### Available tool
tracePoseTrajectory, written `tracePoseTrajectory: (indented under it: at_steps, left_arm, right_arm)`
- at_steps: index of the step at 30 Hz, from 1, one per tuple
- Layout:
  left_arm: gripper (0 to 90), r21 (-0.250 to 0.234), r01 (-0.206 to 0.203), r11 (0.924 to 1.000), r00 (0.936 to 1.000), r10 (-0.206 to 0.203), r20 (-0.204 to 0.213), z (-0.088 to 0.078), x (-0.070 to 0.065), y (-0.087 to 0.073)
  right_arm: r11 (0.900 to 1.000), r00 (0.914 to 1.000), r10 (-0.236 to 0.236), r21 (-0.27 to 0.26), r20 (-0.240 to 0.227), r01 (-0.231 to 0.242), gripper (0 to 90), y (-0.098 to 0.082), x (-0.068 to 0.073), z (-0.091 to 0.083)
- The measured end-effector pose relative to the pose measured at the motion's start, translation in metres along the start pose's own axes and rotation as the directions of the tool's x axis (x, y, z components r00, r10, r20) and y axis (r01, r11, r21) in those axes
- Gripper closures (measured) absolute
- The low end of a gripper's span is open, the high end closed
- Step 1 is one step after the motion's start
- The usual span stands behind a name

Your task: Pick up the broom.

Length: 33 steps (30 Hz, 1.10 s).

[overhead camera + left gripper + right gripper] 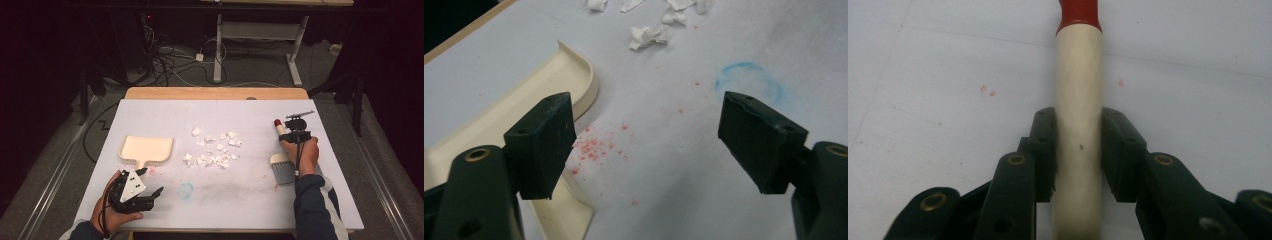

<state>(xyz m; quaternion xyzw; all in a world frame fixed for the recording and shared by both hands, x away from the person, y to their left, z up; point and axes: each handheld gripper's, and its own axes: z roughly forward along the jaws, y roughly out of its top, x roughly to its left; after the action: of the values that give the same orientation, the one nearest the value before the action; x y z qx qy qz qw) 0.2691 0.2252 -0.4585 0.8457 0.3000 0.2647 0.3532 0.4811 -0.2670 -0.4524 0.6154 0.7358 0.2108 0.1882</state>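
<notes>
White desk top (pixel 310 200): right gripper (pixel 1079 145) clamps cream, red-tipped wooden brush handle (pixel 1079 100), axis toward far edge; left gripper (pixel 644 145) wide, empty, beside cream plastic dustpan (pixel 146 149).

light: table lit, surroundings dark | focus: high view soft, close-ups sharp

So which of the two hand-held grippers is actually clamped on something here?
The right hand-held gripper: its jaws are shut on the cream brush handle. The left hand-held gripper stands open beside the dustpan, with nothing between its jaws.
</notes>
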Motion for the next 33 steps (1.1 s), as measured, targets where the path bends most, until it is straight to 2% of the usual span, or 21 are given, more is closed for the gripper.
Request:
tracePoseTrajectory:
  at_steps: [4, 9, 12, 15, 19, 25, 29, 33]
  left_arm:
    - [22.1, -0.004, 0.006, 1.0, 1.0, -0.006, -0.004, -0.001, 0.0, -0.001]
    - [22.1, -0.004, 0.01, 0.9999, 1.0, -0.01, -0.002, -0.003, 0.0, -0.001]
    - [22.1, -0.01, 0.021, 0.9997, 0.9998, -0.021, 0.002, -0.003, 0.0, -0.001]
    - [22.1, -0.006, 0.018, 0.9998, 0.9998, -0.018, 0.001, -0.004, -0.001, -0.002]
    - [22.1, -0.012, 0.031, 0.9995, 0.9995, -0.031, 0.005, -0.004, -0.001, -0.001]
    - [22.2, -0.064, 0.092, 0.9937, 0.9937, -0.087, 0.07, -0.004, -0.001, 0.013]
    - [22.2, -0.087, 0.068, 0.9939, 0.9927, -0.058, 0.105, -0.002, -0.009, 0.03]
    - [22.2, -0.092, 0.051, 0.9944, 0.9929, -0.041, 0.111, 0.002, -0.015, 0.045]
  right_arm:
    - [1.0, 0.9997, 0.006, -0.028, -0.023, -0.006, 70.2, -0.003, -0.002, -0.001]
    - [0.995, 0.9992, -0.007, -0.095, -0.04, 0.003, 70.2, -0.008, -0.003, -0.008]
    - [0.989, 0.9977, -0.019, -0.146, -0.065, 0.009, 70.2, -0.014, -0.005, -0.014]
    - [0.978, 0.9955, -0.027, -0.209, -0.091, 0.008, 70.3, -0.019, -0.008, -0.025]
    - [0.958, 0.9935, -0.046, -0.286, -0.104, 0.014, 70.3, -0.024, -0.009, -0.042]
    - [0.921, 0.9892, -0.086, -0.387, -0.118, 0.034, 70.4, -0.033, -0.003, -0.07]
    - [0.891, 0.985, -0.114, -0.453, -0.129, 0.044, 70.5, -0.038, 0.001, -0.089]
    - [0.866, 0.9803, -0.125, -0.498, -0.153, 0.032, 70.4, -0.038, 0.007, -0.104]
